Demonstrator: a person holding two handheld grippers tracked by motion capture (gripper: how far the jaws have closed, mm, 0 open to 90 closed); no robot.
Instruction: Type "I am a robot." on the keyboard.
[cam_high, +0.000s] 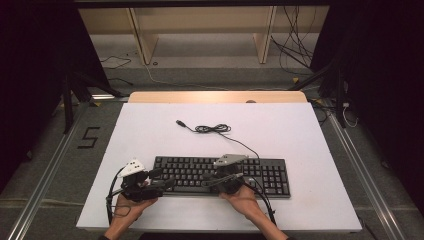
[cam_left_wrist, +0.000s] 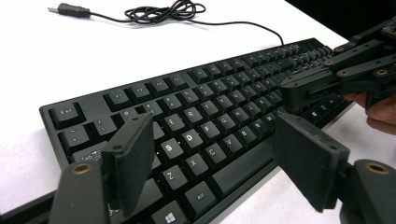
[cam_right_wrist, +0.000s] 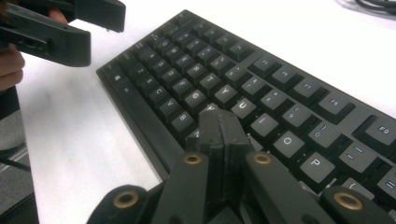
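A black keyboard (cam_high: 222, 175) lies on the white table top (cam_high: 150, 135), and its cable (cam_high: 215, 129) coils behind it and ends in a USB plug (cam_high: 181, 122). My left gripper (cam_high: 162, 178) hovers over the keyboard's left end. In the left gripper view my left gripper (cam_left_wrist: 212, 128) is open, its jaws wide apart above the letter keys of the keyboard (cam_left_wrist: 224, 79), with nothing between them. My right gripper (cam_high: 205, 181) points left over the middle keys. In the right gripper view my right gripper (cam_right_wrist: 219, 121) is shut, its tips just above the keyboard (cam_right_wrist: 280, 93) near the Y and U keys.
The table's front edge (cam_high: 220, 230) runs close below both hands. Wooden shelving (cam_high: 200, 30) and loose cables (cam_high: 295, 50) stand on the floor behind the table. White surface lies on either side of the keyboard and behind the cable.
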